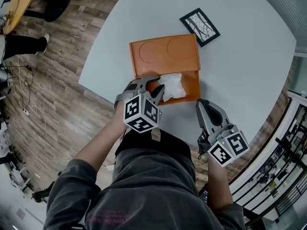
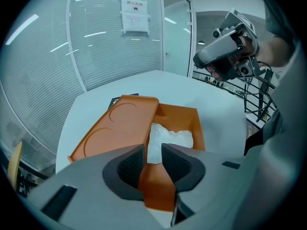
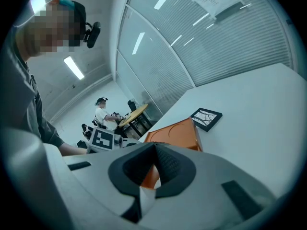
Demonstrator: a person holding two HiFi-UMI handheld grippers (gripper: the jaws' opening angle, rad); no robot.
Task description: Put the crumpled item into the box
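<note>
An orange box [image 1: 193,89] stands open on the pale table, its lid [image 1: 165,54] folded flat away from me. Inside lies the crumpled white item [image 1: 172,86]. My left gripper [image 1: 149,88] hovers over the box's near left corner, open, with nothing between its jaws. In the left gripper view the crumpled item [image 2: 170,139] rests in the box [image 2: 197,123] just beyond the gripper [image 2: 152,164], apart from the pads. My right gripper [image 1: 203,107] hangs to the right of the box near the table's front edge. Its jaws [image 3: 154,152] meet, shut on nothing.
A black-framed picture [image 1: 199,27] lies on the table [image 1: 249,56] beyond the box, to the right. The table's left edge drops to a wood floor [image 1: 57,71] with cables. Glass walls ring the room. A person [image 3: 101,113] sits at a distant round table.
</note>
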